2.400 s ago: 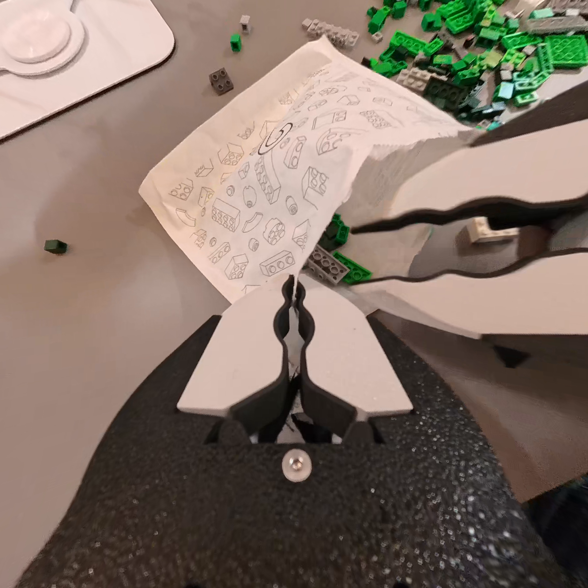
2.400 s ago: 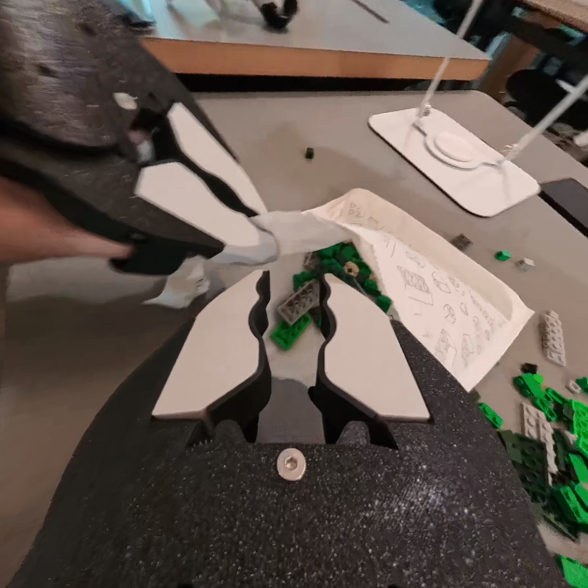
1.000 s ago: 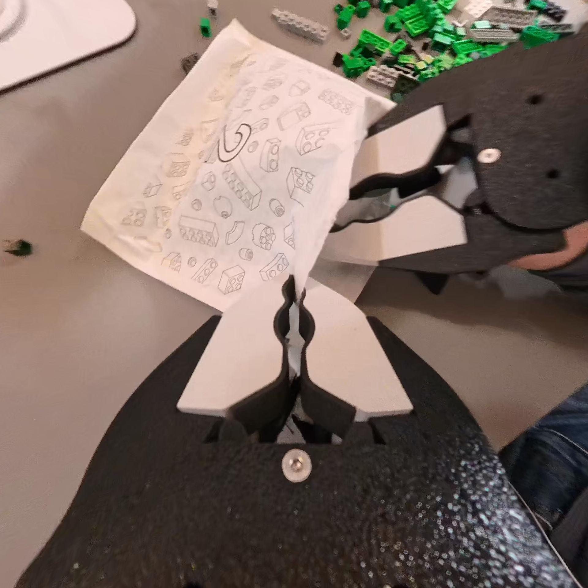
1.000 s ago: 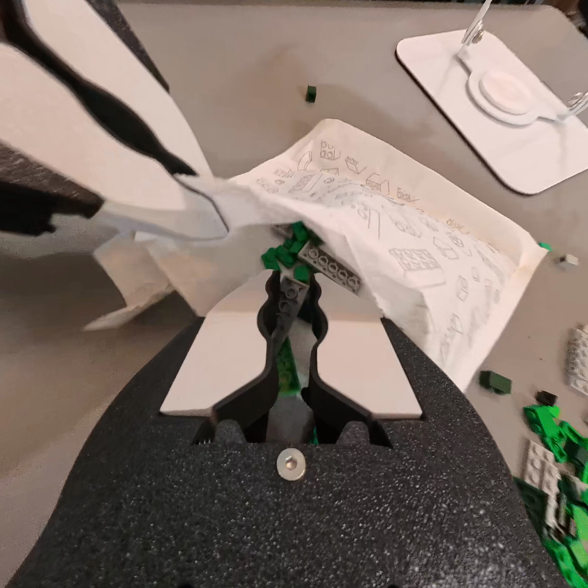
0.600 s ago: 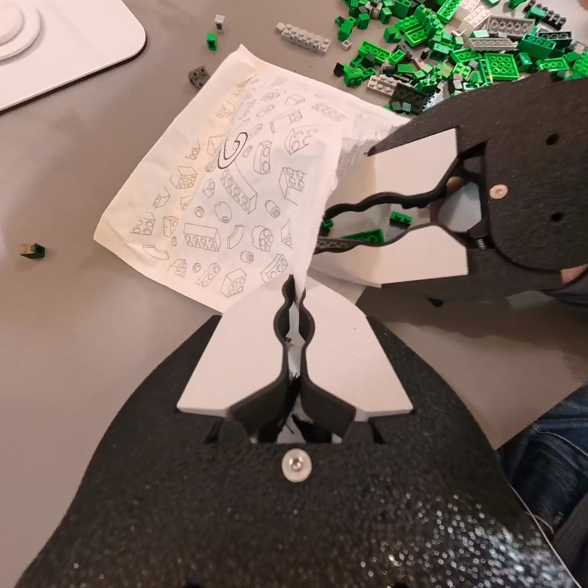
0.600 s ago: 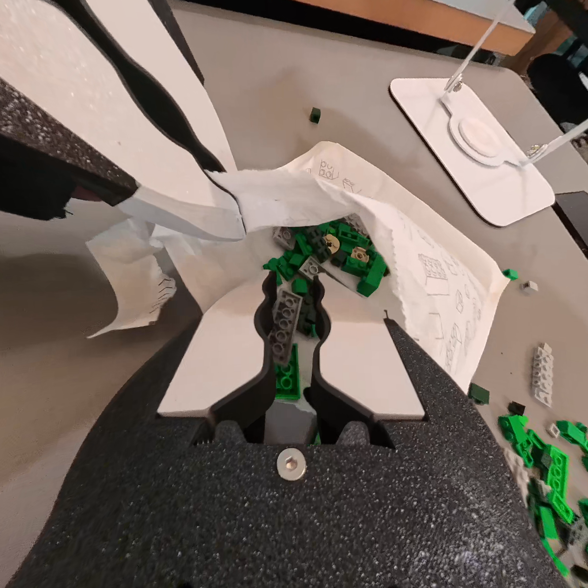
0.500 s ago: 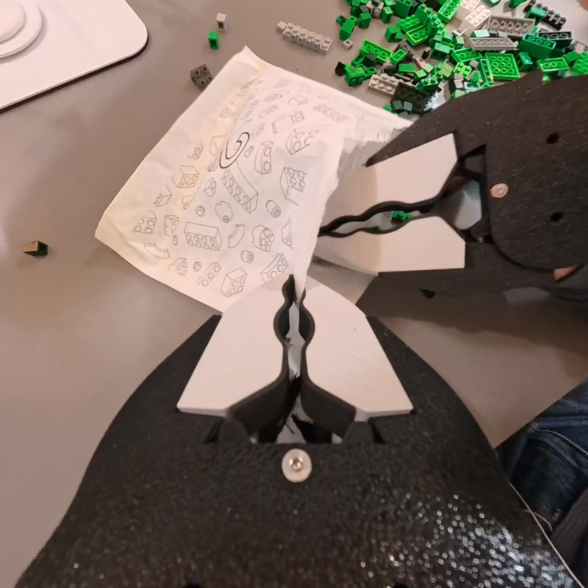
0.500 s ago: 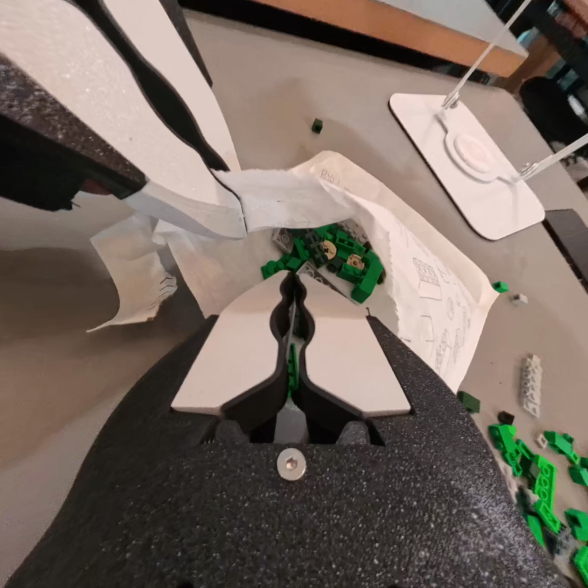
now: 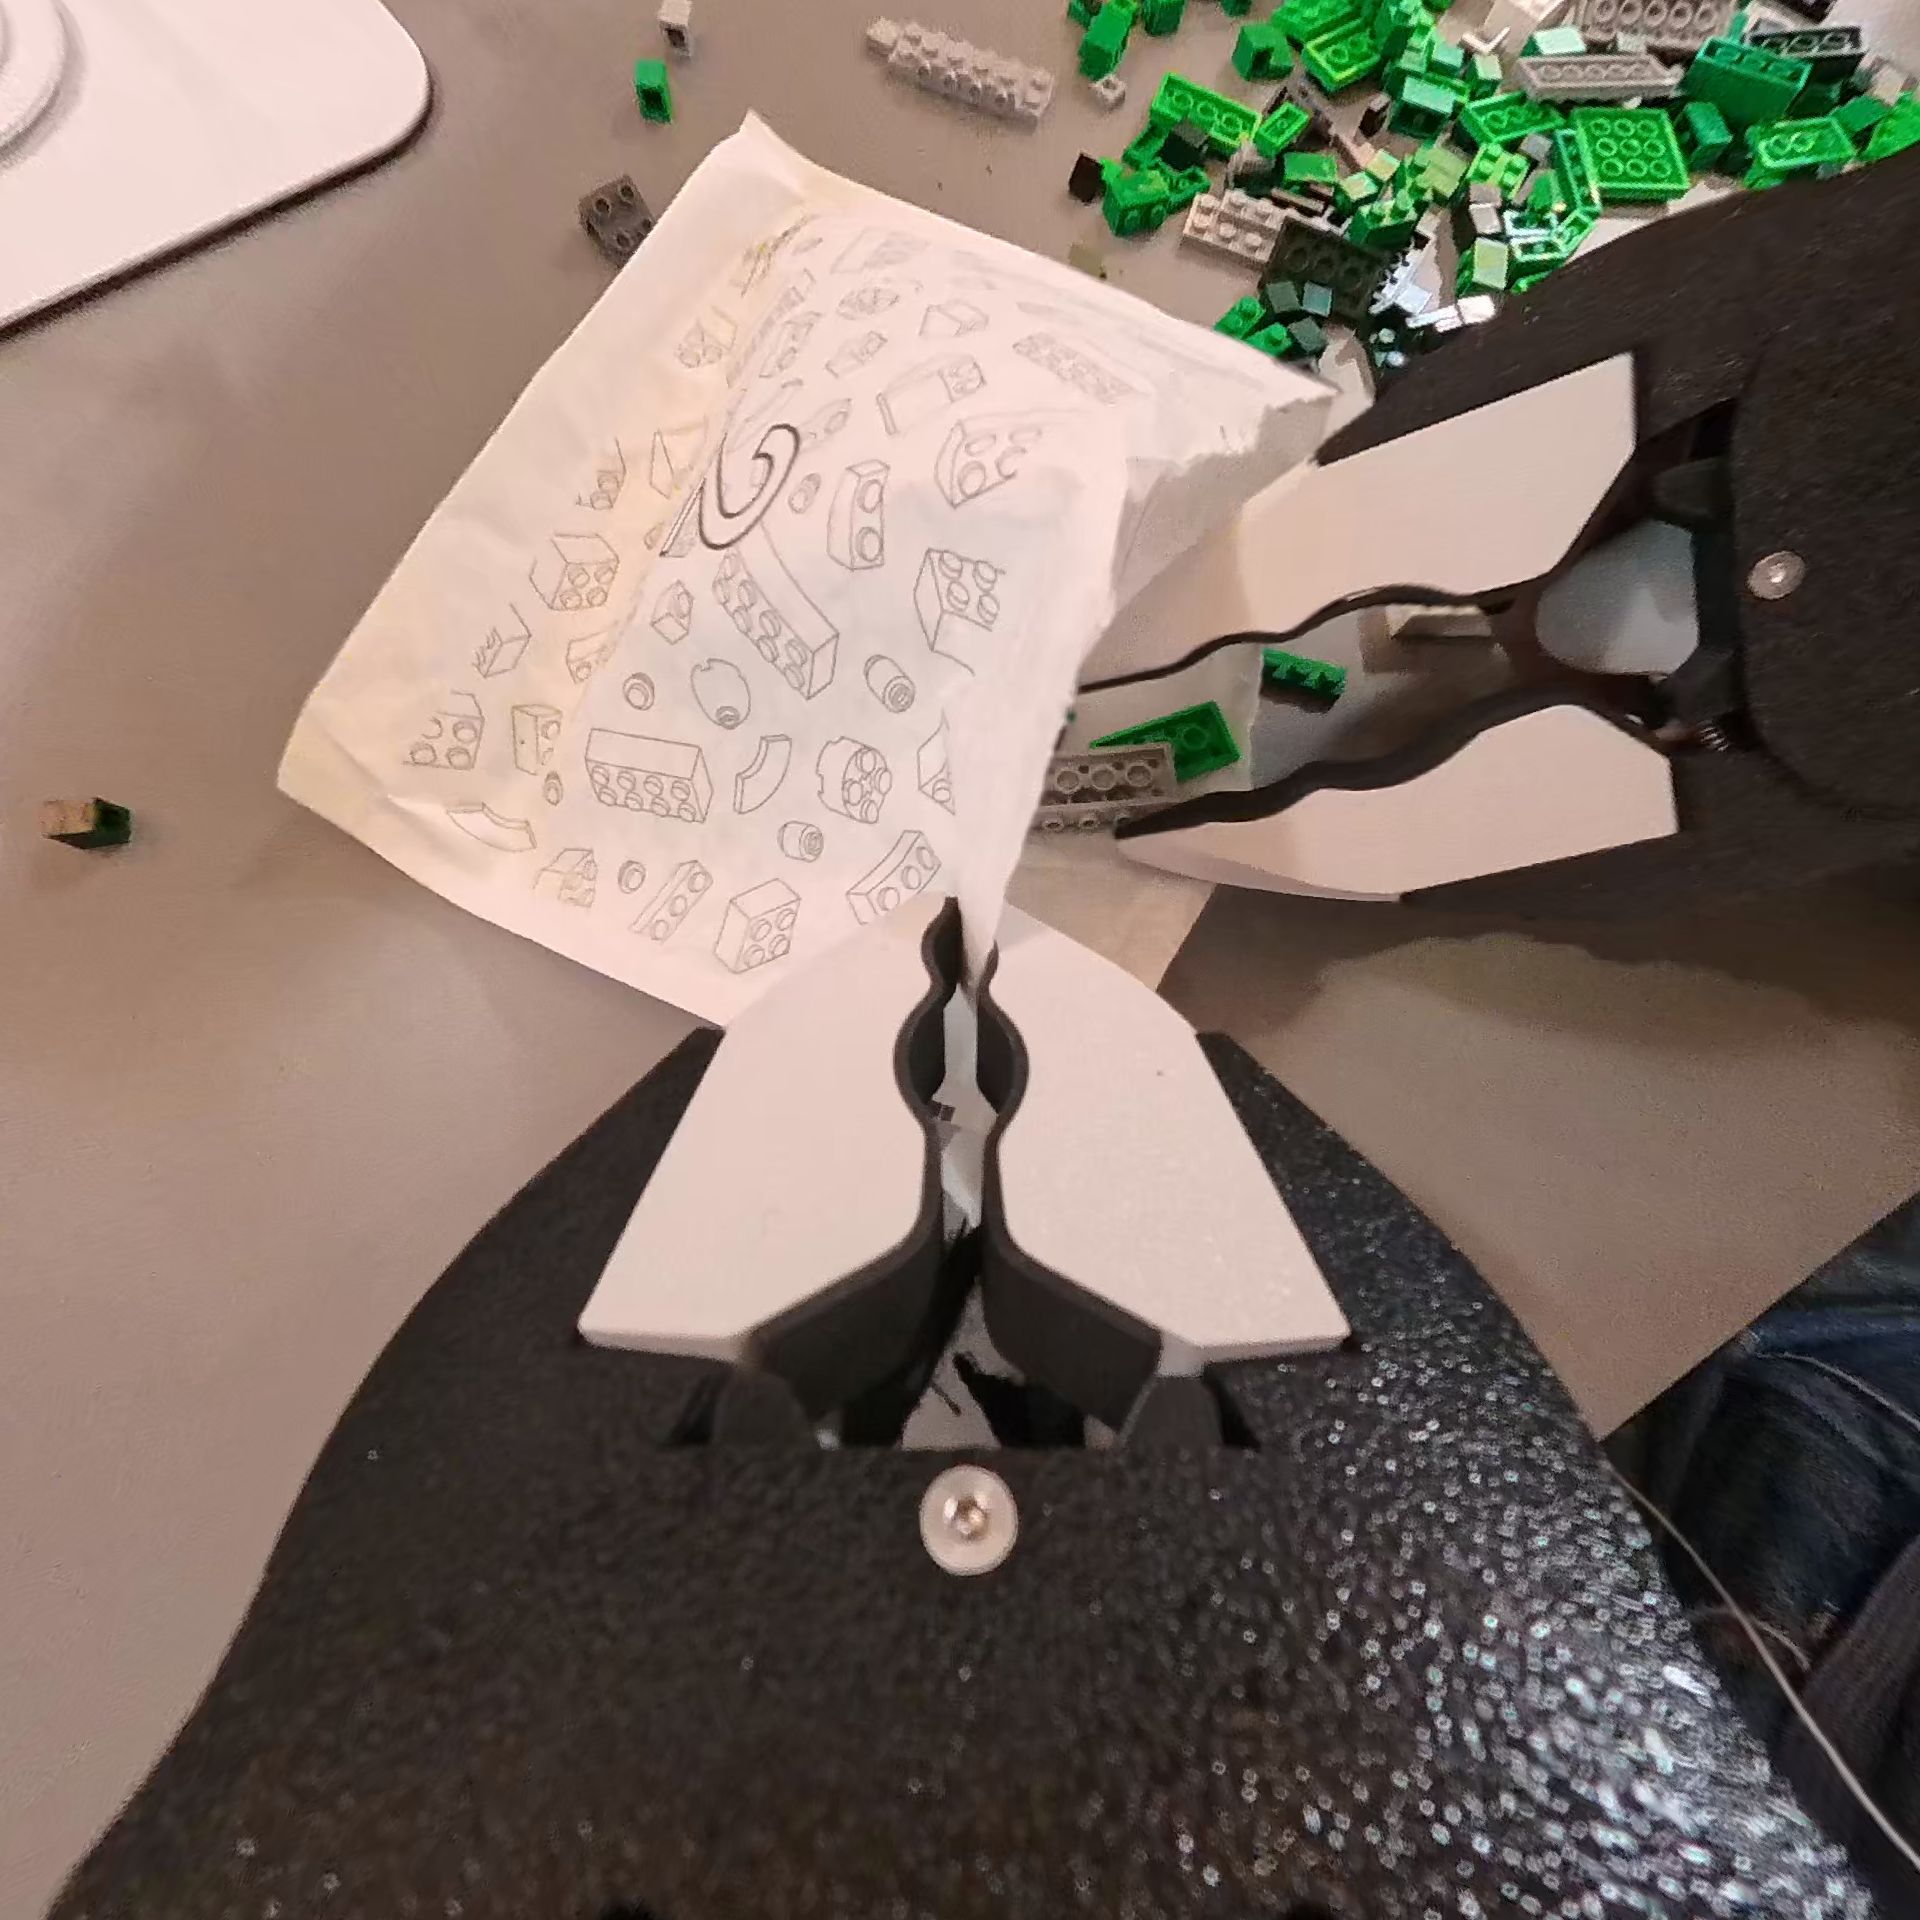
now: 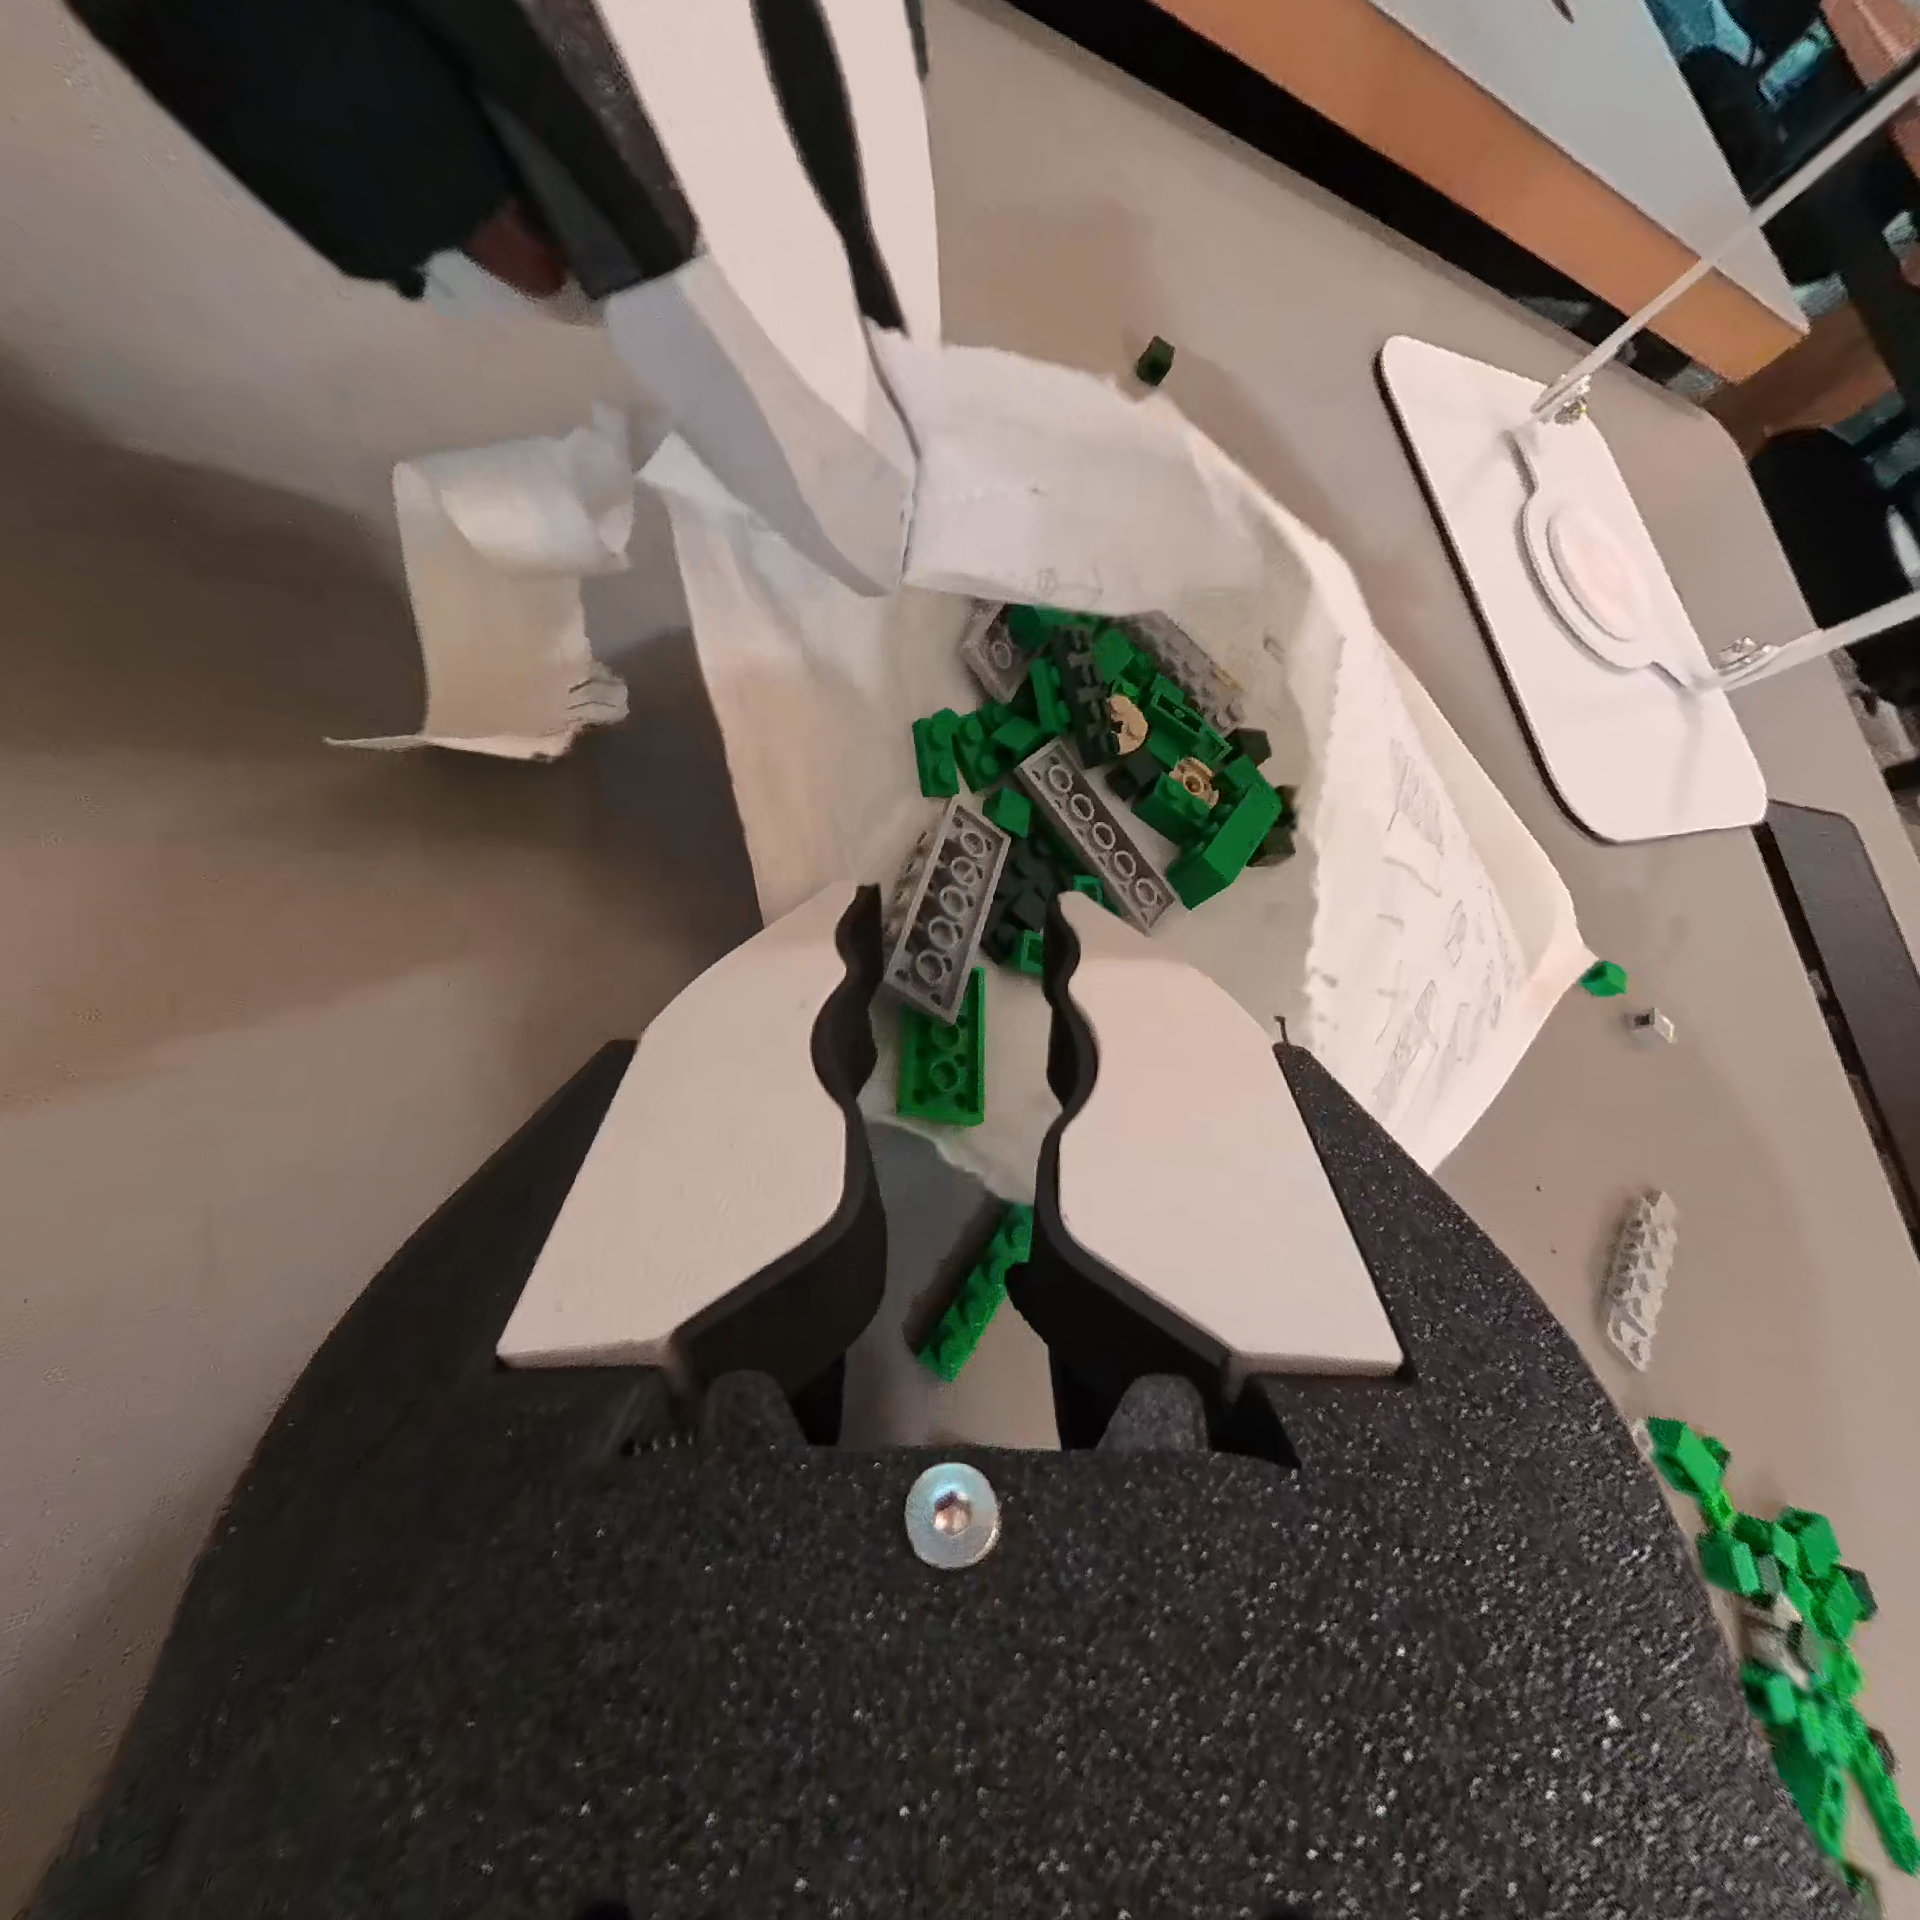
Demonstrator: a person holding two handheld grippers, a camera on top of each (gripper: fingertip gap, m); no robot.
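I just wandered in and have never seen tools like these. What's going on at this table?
A person works two tools over a grey table. The left hand-held gripper is clamped on the torn edge of a white paper bag printed with brick drawings, holding its mouth up. The right hand-held gripper is open at that mouth, its fingers either side of a grey plate and a green plate, gripping neither. More green and grey bricks lie inside the bag, and a loose brick pile sits beyond it.

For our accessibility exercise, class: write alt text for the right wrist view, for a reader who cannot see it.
The right tongs, open, point into the mouth of a torn white paper bag holding green and grey toy bricks. The left tongs pinch the bag's upper edge, holding it open on a grey table.
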